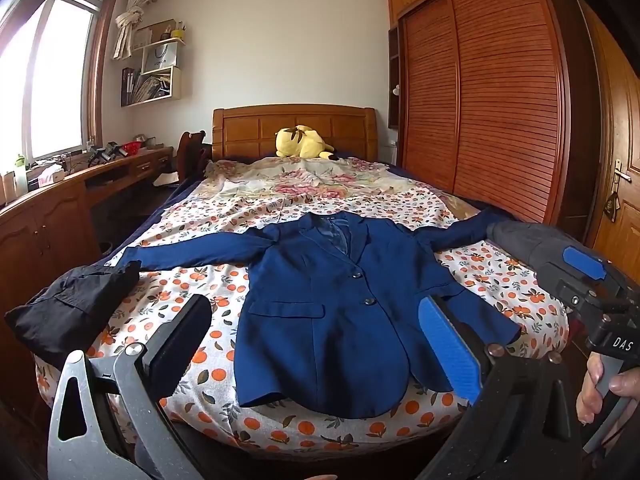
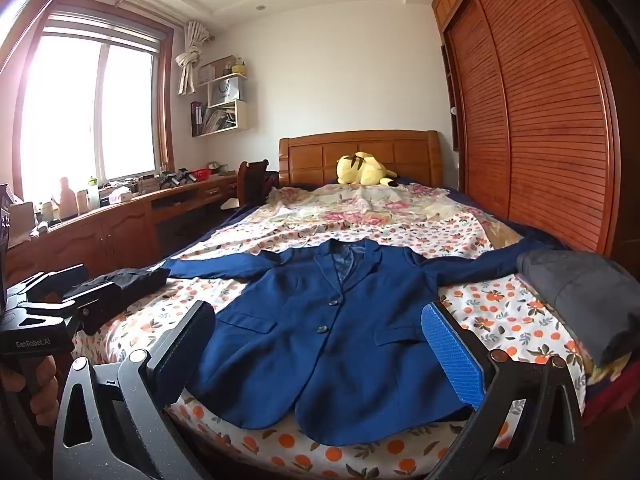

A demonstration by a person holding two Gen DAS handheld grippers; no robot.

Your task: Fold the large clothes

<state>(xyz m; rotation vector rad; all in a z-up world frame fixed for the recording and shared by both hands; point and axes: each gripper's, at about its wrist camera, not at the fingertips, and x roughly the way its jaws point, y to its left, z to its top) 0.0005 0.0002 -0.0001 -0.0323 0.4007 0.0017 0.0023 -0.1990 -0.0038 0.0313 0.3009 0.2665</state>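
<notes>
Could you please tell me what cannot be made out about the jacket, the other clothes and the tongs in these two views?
- Jacket: in both wrist views its right hem corner lies behind a blue pad.
- Right sleeve cuff: hidden by the grey garment in both views.
- Black garment: bunched, type unclear; in the right view the left tongs partly cover it.
- Right tongs: open; the frame's bottom edge cuts off their handle.

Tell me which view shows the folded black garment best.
The left wrist view: the black garment lies near and unobstructed at the bed's left edge. In the right wrist view it sits farther off, partly hidden behind the left tool.
</notes>
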